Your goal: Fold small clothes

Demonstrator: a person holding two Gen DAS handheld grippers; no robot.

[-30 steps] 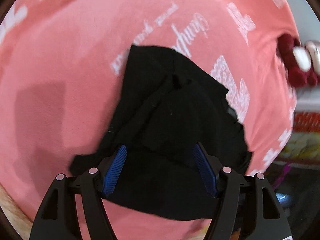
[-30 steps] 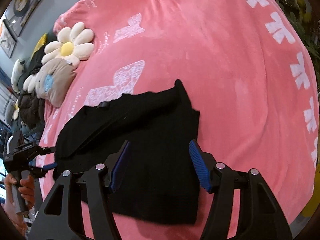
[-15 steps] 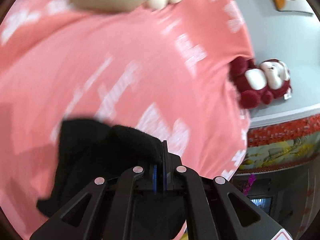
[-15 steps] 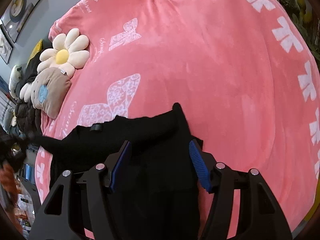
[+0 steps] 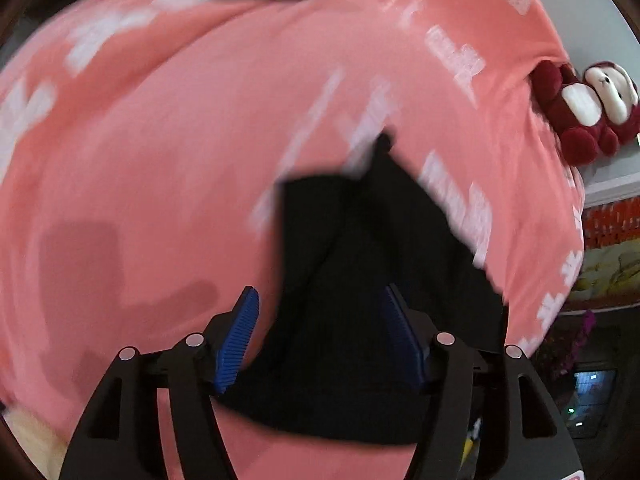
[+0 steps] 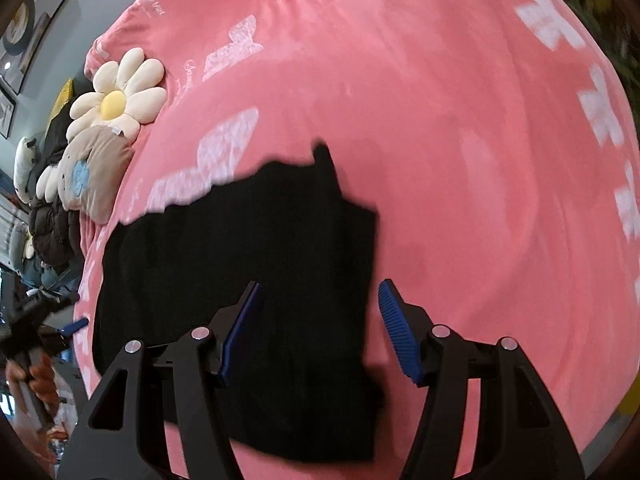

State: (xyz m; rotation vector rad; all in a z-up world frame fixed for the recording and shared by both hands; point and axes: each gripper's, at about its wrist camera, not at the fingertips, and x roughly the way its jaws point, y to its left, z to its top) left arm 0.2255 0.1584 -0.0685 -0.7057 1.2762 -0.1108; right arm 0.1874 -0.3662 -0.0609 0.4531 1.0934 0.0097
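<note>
The left gripper (image 5: 320,336) has just opened (black garment (image 5: 384,280) released).

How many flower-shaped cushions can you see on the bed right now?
2. A cream daisy cushion lies at the pink blanket's left edge; a beige cushion with a blue flower centre sits just below it. More may be hidden.

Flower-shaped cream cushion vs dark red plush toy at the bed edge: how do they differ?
Colour: the flower-shaped cream cushion is pale with a yellow centre; the dark red plush toy is deep red with white patches.
Shape: the cushion is a ring of flat petals; the toy is a rounded animal figure.
Support: the cushion lies on the pink blanket; the toy sits just off its edge.
Both are soft.
</note>
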